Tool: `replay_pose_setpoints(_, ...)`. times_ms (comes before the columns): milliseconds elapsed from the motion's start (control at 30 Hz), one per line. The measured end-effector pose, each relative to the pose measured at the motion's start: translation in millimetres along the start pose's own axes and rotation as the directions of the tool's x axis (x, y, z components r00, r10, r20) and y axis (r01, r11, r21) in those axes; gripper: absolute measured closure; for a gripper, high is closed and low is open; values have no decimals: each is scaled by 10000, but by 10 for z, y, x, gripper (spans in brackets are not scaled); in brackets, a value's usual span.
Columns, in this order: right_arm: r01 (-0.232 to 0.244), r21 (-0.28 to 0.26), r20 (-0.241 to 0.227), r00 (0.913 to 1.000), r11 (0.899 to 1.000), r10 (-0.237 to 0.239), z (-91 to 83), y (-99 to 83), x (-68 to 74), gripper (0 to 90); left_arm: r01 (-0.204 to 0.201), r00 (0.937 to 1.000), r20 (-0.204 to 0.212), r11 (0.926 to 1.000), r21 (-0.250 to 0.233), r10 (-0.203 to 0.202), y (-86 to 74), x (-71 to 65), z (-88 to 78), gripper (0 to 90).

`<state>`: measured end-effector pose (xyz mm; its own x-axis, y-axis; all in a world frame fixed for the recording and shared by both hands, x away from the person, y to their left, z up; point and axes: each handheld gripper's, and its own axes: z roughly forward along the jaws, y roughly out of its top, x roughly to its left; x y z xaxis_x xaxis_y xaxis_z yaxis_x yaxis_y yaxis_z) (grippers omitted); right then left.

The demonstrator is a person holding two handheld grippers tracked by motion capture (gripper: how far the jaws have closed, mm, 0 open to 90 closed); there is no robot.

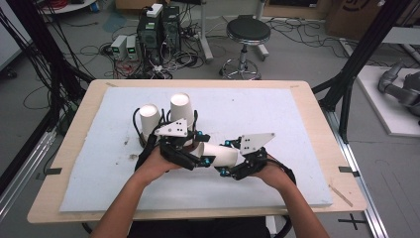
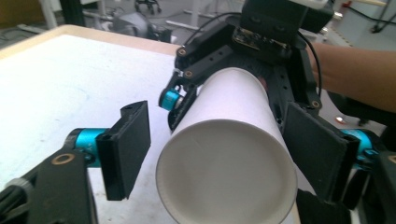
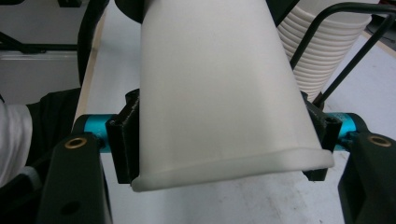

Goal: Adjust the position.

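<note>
Over mid-foam pad [image 1: 277,119], right gripper [image 3: 224,140] clamping paper cup [image 1: 220,154] rim, left gripper [image 2: 224,158] jaws apart around its base

Two upright cup stacks [image 1: 149,115], one lying paper cup [image 1: 220,154], two hand-held grippers [image 1: 205,161], one stool [image 1: 247,32].

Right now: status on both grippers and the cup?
Right gripper clamped on white paper cup near its rim. Left gripper jaws open around cup's base, no pad contact. Two cup stacks close behind.
</note>
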<state>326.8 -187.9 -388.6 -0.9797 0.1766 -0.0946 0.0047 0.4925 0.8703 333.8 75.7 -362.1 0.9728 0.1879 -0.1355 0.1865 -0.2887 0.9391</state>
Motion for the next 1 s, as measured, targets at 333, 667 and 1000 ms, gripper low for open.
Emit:
replay_pose_setpoints(333, -250, -149, -342, 9991, 9996, 245, 1, 0, 8, 247, 95, 9967, 809, 9984, -566, -49, -24, 23, -51, 366)
replay_pose_setpoints(667, -1407, -1446, -825, 9881, 9794, 1297, -10, -8, 11, 216, 484, 9912, 1301, 9806, -1901, -237, -69, 41, -114, 370)
replay_pose_setpoints(1000, -1005, -1132, -1276, 9881, 9885, 858, -39, -23, -24, 342, 522, 9924, 1182, 9874, -1495, -346, -101, 14, -96, 366)
